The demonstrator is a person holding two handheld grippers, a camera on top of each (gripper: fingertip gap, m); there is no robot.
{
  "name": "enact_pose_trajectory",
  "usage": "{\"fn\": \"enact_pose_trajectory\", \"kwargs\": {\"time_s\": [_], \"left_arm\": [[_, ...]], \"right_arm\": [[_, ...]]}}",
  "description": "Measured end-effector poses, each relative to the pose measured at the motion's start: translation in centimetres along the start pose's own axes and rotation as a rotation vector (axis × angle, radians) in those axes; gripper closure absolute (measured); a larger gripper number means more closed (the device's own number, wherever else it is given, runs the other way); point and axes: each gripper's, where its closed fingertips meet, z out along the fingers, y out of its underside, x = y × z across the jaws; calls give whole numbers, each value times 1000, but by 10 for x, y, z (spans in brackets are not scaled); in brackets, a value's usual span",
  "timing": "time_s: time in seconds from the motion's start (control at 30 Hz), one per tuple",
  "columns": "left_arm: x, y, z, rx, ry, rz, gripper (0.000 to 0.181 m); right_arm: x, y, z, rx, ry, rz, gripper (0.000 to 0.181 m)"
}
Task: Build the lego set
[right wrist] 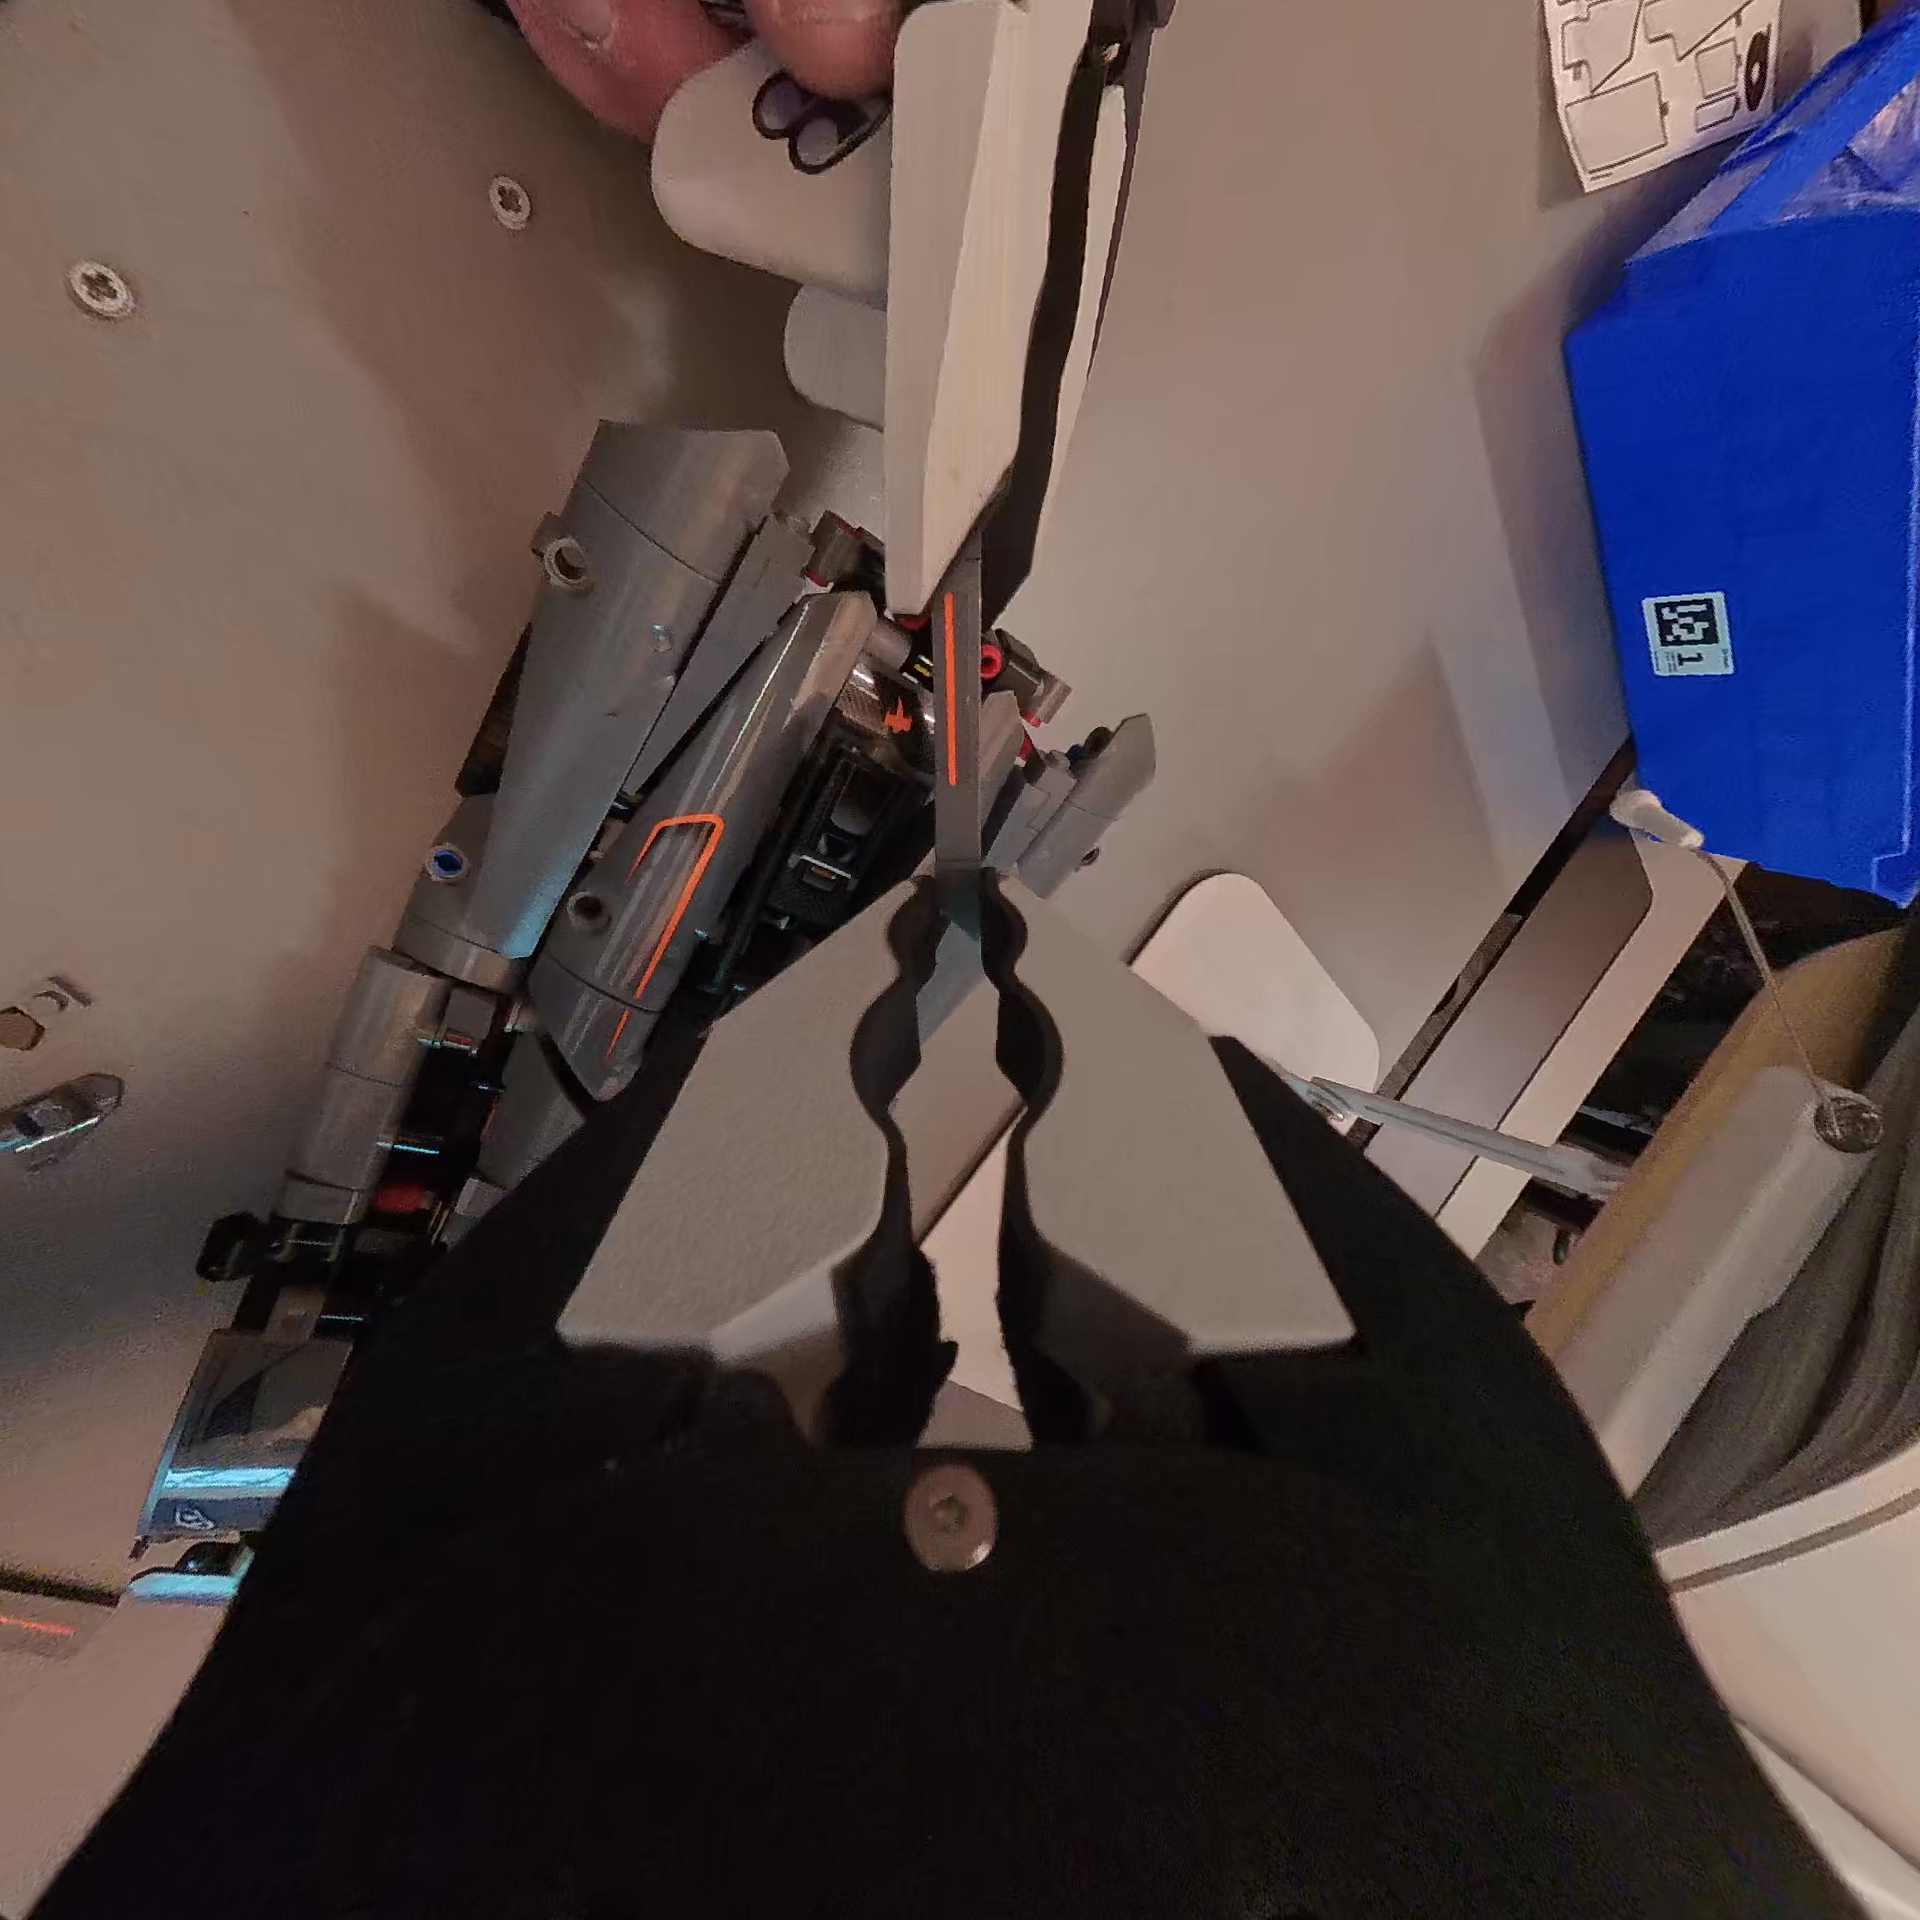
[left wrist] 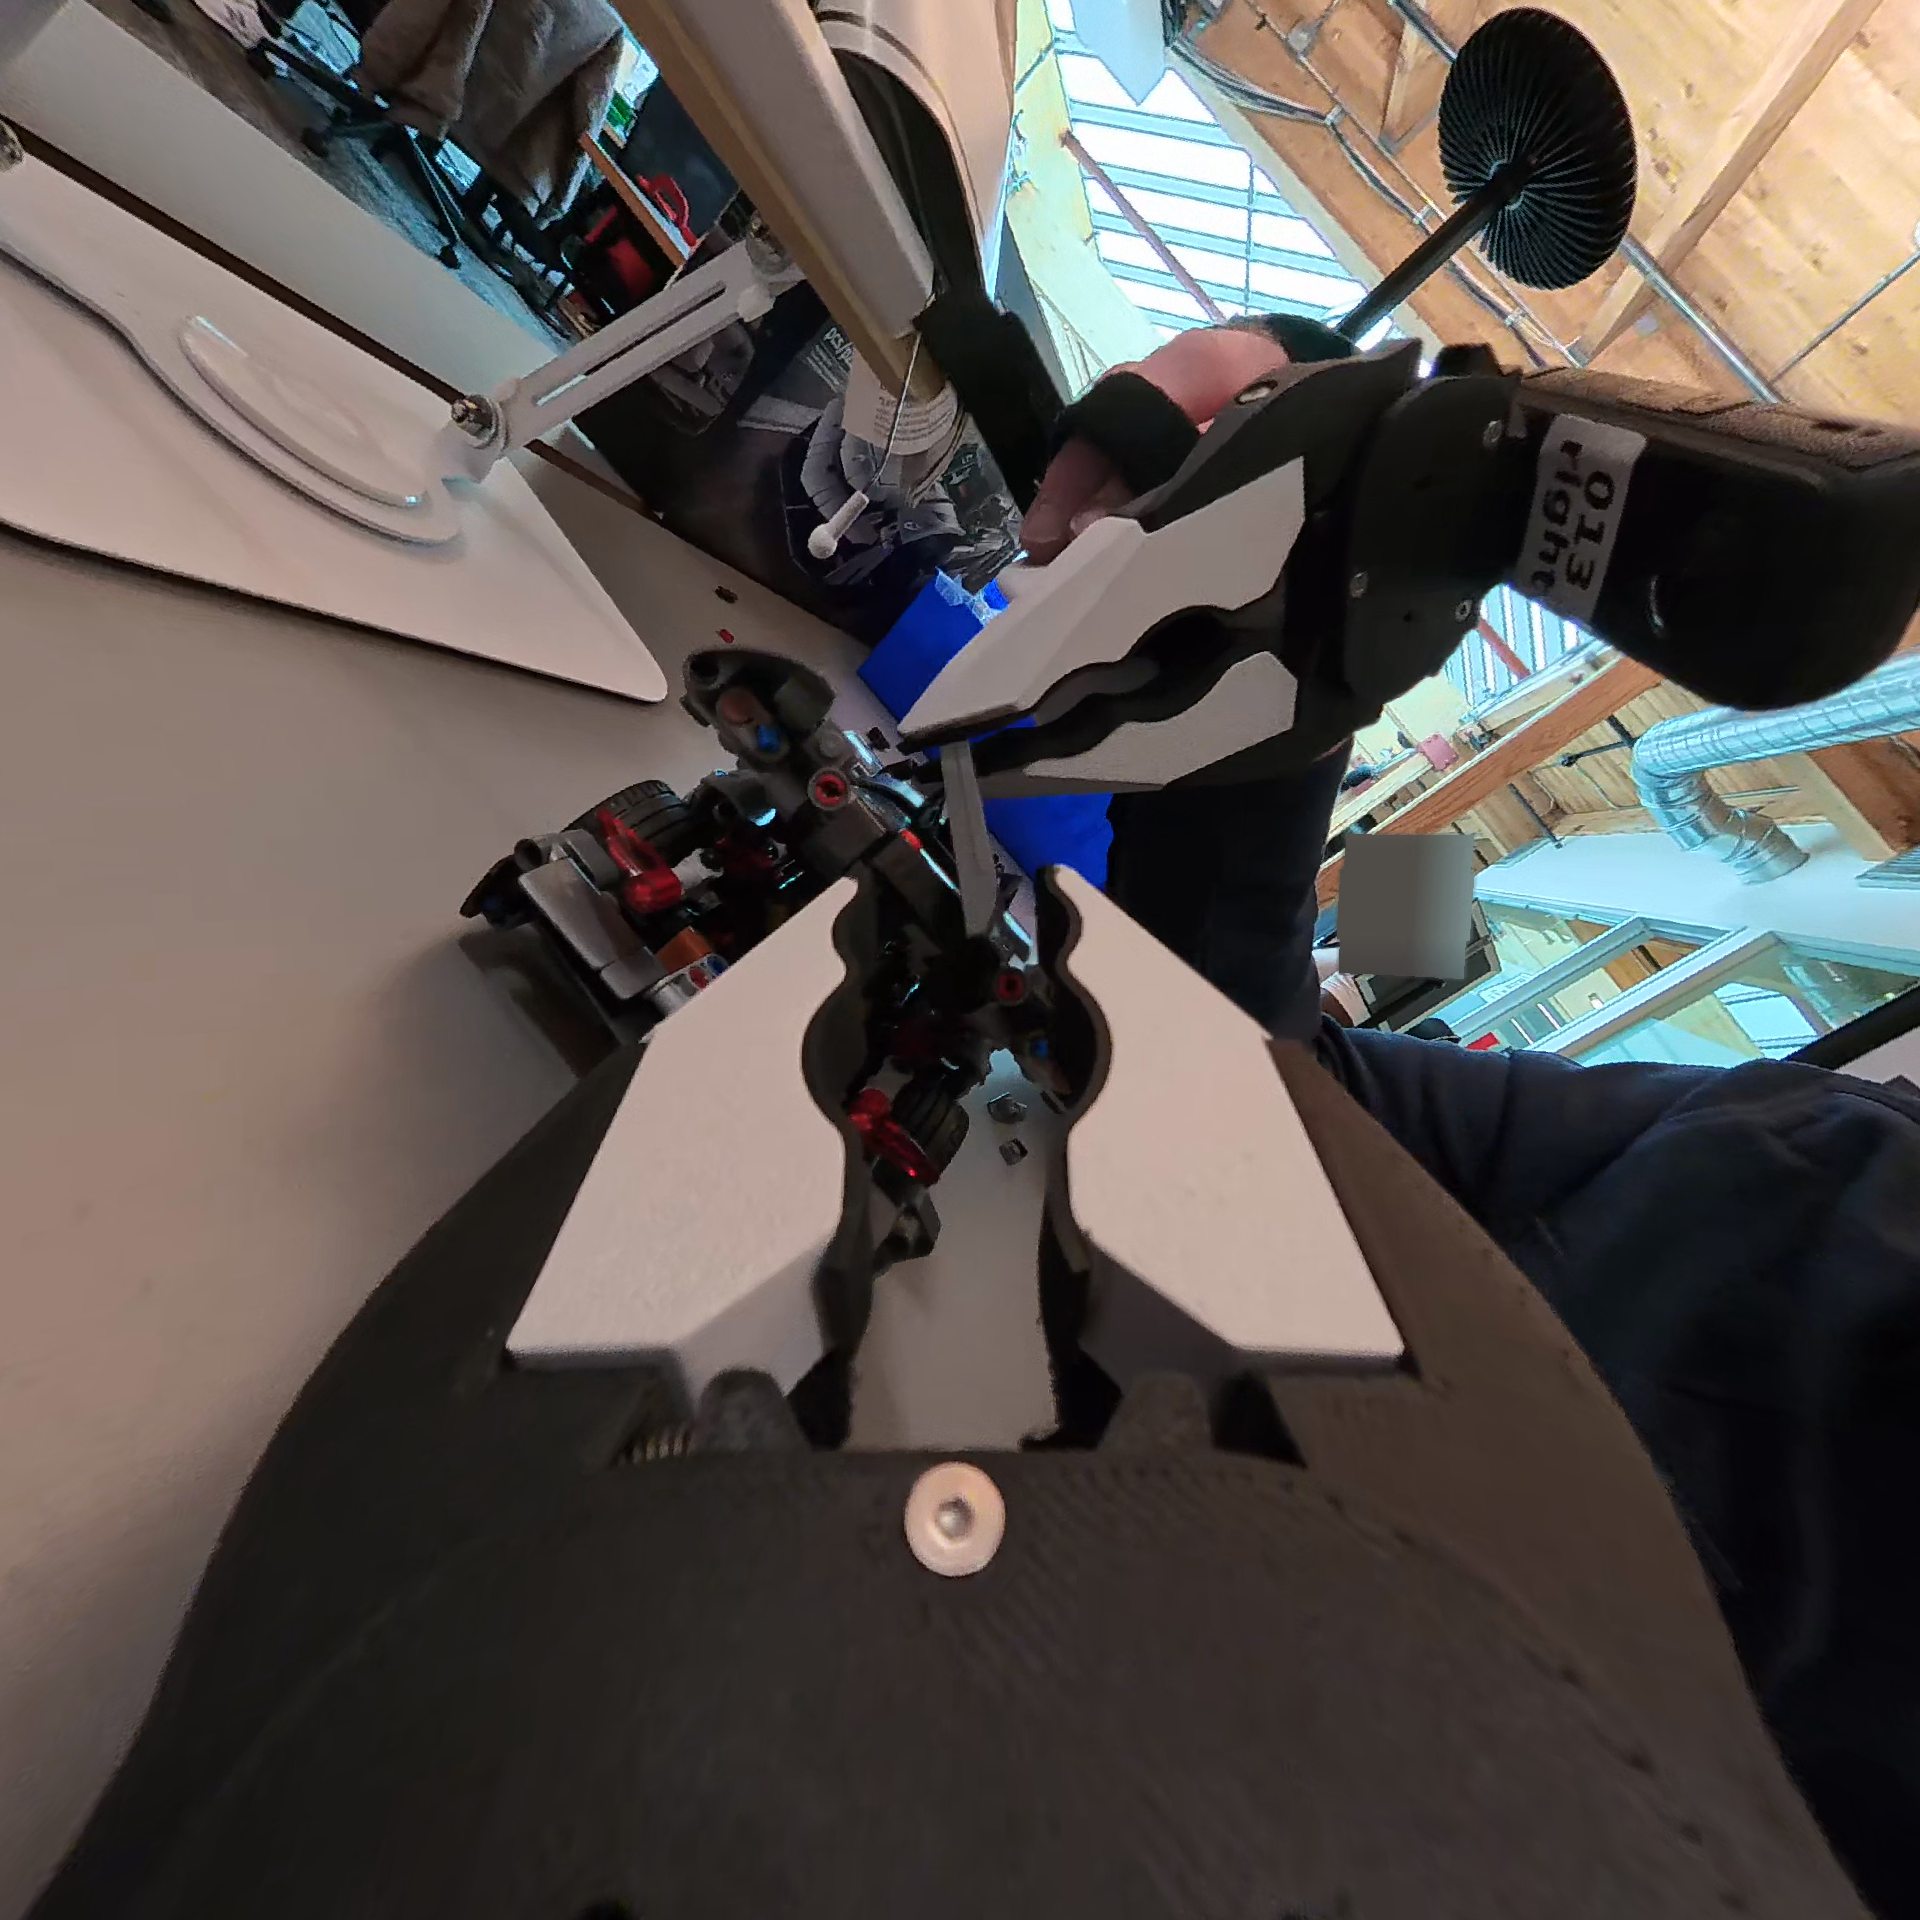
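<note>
Right gripper (right wrist: 961, 894) pinches a grey strip (right wrist: 958, 727); left gripper (left wrist: 951, 883) clamps the lego car (left wrist: 665, 894), tips nearly meeting

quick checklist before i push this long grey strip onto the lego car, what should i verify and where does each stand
1. Right gripper shut on the grey strip with the orange line: ok.
2. Left gripper at the strip's far end: there, but whether it clamps the strip or the car: cannot tell.
3. Lego car resting on the table, not lifted: ok.
4. Strip's far end lined up with its mounting point: cannot tell, hidden by the left gripper's finger.
5. Blue box clear of the work area: ok, off to the side.
</note>
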Motion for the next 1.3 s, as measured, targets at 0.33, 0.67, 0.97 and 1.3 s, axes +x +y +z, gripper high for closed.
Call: {"fn": "enact_pose_trajectory", "kwargs": {"time_s": [0.33, 0.67, 0.97, 1.3], "left_arm": [[-4, 0, -2, -7, -43, 42, 163], [-2, -5, -4, 25, -17, 7, 153], [-4, -5, -5, 29, -21, -1, 157], [-1, -7, -4, 48, 7, -15, 151]], "right_arm": [[5, -5, 5, -36, 49, -41, 175], [5, -4, 8, -42, 53, -46, 175], [6, -4, 8, -39, 57, -47, 175], [7, 1, -5, -63, 47, 34, 175]]}}
